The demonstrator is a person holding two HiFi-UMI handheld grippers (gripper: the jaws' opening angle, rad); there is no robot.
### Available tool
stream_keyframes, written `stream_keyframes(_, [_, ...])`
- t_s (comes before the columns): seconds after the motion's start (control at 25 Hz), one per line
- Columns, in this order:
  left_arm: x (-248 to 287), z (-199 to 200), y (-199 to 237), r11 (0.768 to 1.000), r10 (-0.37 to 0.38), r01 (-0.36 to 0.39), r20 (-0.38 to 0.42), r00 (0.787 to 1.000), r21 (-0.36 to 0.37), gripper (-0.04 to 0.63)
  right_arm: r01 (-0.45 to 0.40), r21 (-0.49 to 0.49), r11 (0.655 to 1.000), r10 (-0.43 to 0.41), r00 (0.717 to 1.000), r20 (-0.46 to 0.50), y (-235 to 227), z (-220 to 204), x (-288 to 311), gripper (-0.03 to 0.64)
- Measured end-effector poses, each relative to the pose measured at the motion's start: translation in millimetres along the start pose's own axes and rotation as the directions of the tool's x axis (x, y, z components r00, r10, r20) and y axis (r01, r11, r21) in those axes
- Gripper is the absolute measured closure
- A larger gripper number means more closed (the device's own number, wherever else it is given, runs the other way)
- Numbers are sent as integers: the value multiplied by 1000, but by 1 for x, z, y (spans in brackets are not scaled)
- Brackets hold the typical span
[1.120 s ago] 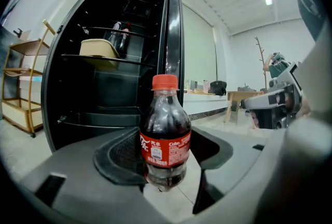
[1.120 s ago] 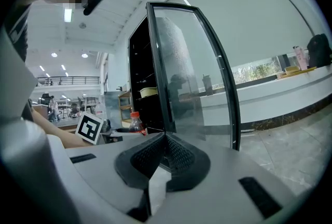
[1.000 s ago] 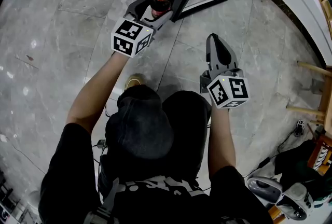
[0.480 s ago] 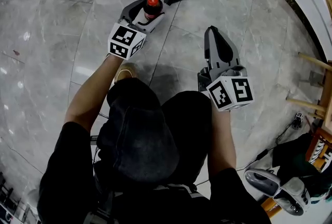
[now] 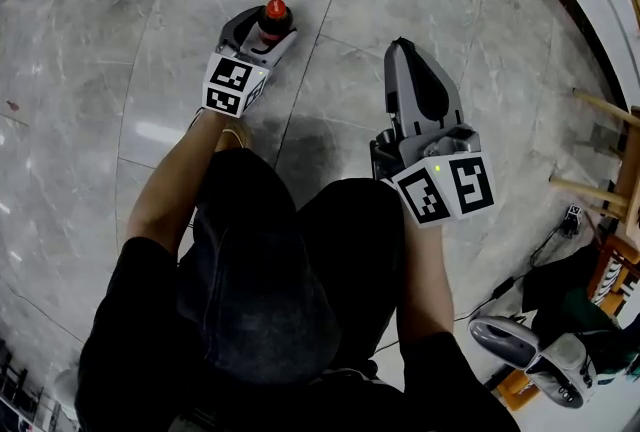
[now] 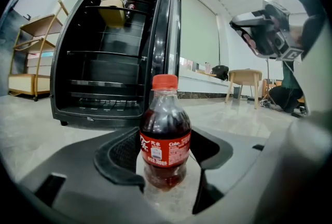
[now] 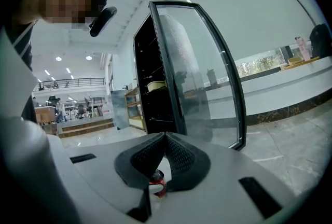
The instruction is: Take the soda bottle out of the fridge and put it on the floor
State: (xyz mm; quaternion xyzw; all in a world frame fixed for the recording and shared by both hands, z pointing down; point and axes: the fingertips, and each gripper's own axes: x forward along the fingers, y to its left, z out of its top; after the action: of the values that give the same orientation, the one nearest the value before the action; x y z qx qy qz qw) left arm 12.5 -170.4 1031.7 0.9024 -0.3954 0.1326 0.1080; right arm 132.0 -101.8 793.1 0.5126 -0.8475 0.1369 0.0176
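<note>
Grey marble floor (image 5: 90, 70) carries the open black fridge (image 6: 104, 62) and a wooden stool (image 6: 243, 72).

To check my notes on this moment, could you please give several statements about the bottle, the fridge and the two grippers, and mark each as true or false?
1. The left gripper is closed on the soda bottle. True.
2. The bottle's cap is blue. False: the cap is red.
3. The fridge door is shut. False: the fridge door stands open.
4. The right gripper has its jaws together and holds nothing. True.
5. The bottle stands on a fridge shelf. False: it is outside the fridge, in front of it.
</note>
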Motion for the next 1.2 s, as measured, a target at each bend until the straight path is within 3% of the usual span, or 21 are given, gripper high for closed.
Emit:
stream_keyframes(0.36, [2,-22,1,1000,21,-20,-20,1000,15,301,6,3,1000,-6,1000,-14,-5,-5,-1,595])
stream_keyframes(1.2, [-1,-29,-8,1000,7,-8,-13,1000,-7,295,21,22,1000,-21,1000,-15,-10,-9,-2,595])
